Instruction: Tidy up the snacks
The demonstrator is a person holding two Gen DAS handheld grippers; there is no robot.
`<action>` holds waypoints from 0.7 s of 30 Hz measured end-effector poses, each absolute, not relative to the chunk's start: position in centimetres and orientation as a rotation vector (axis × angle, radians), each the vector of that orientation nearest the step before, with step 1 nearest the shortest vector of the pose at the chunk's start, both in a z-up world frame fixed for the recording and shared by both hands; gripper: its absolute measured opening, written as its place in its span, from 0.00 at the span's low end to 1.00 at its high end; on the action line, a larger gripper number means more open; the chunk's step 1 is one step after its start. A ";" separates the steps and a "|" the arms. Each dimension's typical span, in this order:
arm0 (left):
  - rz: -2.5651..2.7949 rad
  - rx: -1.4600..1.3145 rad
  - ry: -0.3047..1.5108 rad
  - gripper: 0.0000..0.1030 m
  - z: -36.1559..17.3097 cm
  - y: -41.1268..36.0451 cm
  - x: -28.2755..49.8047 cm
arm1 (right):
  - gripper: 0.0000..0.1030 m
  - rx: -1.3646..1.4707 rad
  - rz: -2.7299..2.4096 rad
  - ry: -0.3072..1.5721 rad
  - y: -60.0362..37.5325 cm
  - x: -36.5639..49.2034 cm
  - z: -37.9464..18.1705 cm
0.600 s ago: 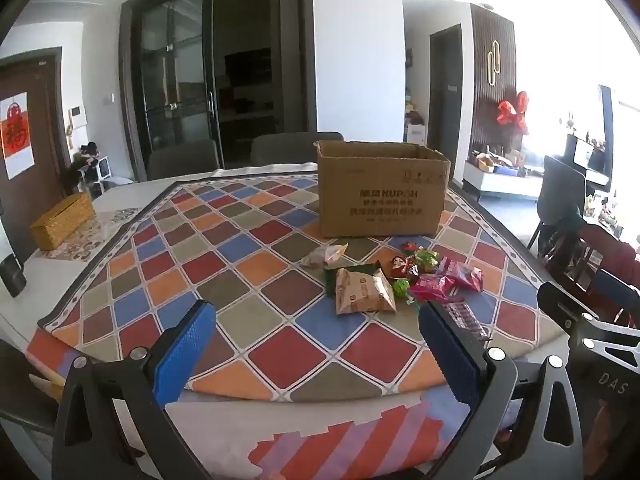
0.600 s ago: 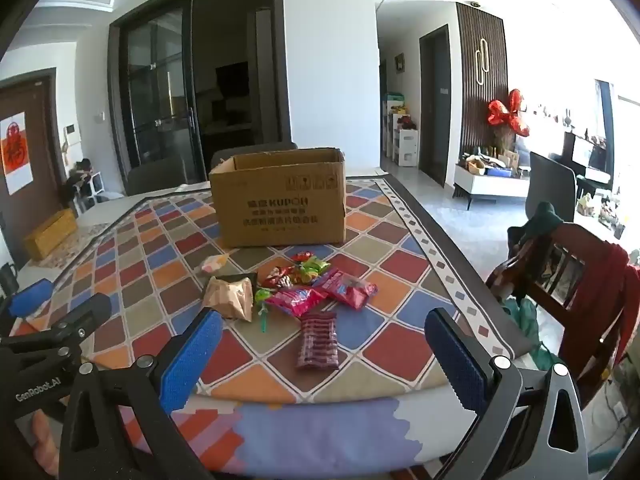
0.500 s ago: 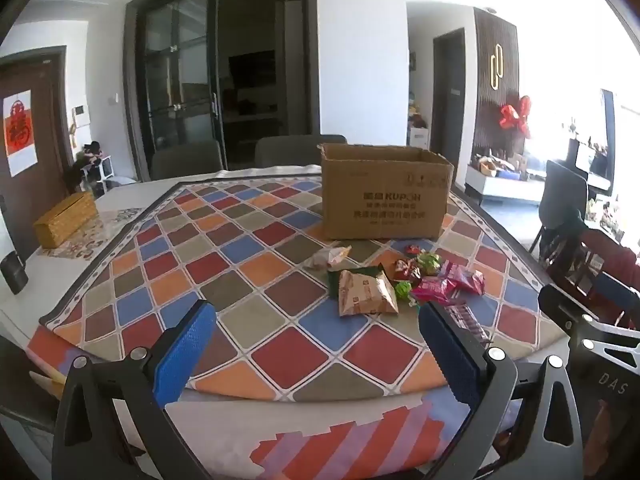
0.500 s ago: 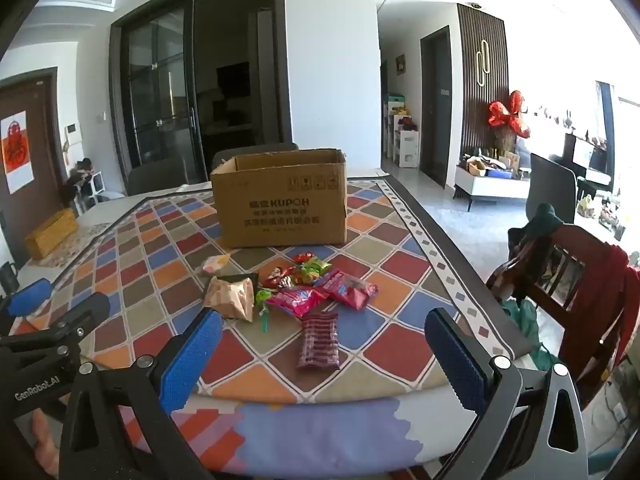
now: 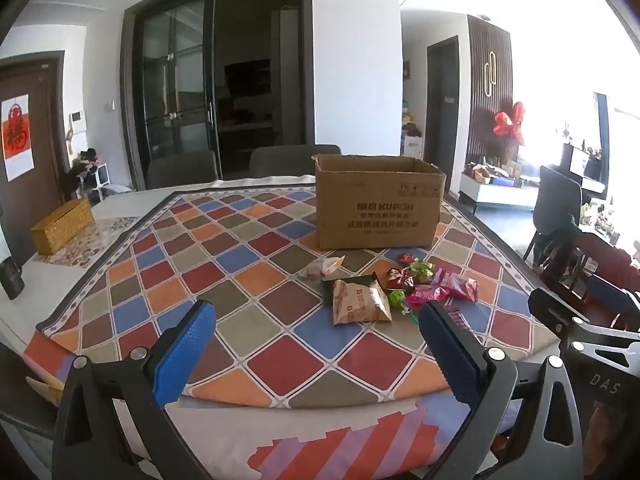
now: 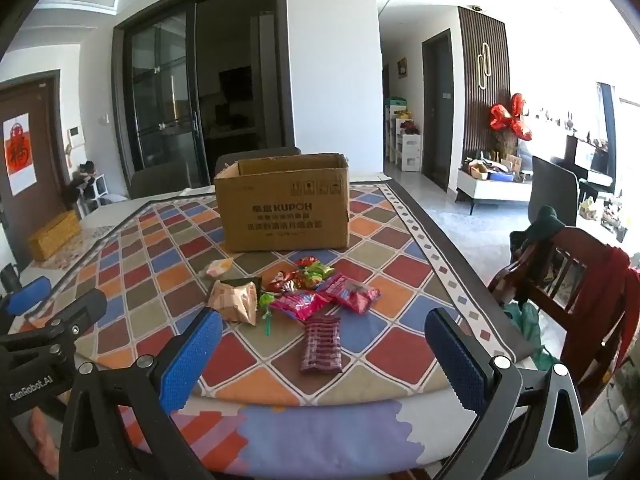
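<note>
A pile of snack packets lies on the chequered tablecloth in front of an open cardboard box (image 5: 378, 208) (image 6: 282, 204). The pile holds a tan biscuit packet (image 5: 358, 307) (image 6: 236, 300), pink packets (image 6: 352, 292) (image 5: 456, 286), a dark red packet (image 6: 321, 345), small green and red sweets (image 6: 316, 270) and a pale wrapped sweet (image 5: 324, 267) (image 6: 218, 267). My left gripper (image 5: 318, 350) is open and empty, near the table's front edge. My right gripper (image 6: 324, 360) is open and empty, just short of the dark red packet.
A woven yellow box (image 5: 62, 226) sits at the table's far left. A dark object (image 5: 10, 280) stands at the left edge. Grey chairs (image 5: 292, 160) stand behind the table. A wooden chair with red cloth (image 6: 576, 280) stands at the right.
Both grippers have stayed open and nearly still; the views have shifted only slightly.
</note>
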State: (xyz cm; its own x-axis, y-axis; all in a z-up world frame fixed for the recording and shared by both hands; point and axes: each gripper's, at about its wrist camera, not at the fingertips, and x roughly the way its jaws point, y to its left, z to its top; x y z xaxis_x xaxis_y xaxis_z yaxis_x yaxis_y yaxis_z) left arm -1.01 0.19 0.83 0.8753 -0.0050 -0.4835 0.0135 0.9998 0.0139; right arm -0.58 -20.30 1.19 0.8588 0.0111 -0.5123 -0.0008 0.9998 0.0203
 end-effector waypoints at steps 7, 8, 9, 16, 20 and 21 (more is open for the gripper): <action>-0.014 0.013 0.495 1.00 1.0 0.0 -1.0 | 0.99 0.018 0.011 0.536 -20.4 -1.0 1.0; -0.017 0.011 0.494 1.00 1.0 0.2 -1.0 | 0.99 0.017 0.011 0.533 -20.4 -0.9 0.8; -0.019 0.010 0.493 1.00 1.0 0.3 -1.0 | 0.99 0.016 0.011 0.531 -20.4 -1.0 0.9; -0.023 0.010 0.491 1.00 1.1 0.3 -1.0 | 1.00 0.015 0.013 0.522 -20.4 -0.9 0.5; -0.025 0.011 0.487 1.00 1.3 0.2 -1.0 | 1.00 0.013 0.013 0.522 -20.4 -0.9 0.7; -0.024 0.011 0.488 1.00 1.3 0.2 -1.0 | 1.00 0.014 0.013 0.521 -20.4 -0.9 0.7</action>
State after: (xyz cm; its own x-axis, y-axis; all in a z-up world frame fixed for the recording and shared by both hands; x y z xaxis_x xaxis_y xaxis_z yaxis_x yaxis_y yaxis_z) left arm -1.04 0.22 1.29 0.8832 -0.0203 -0.4686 0.0256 0.9997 0.0050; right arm -0.91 -20.39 0.66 0.8671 0.0164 -0.4979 -0.0092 0.9998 0.0169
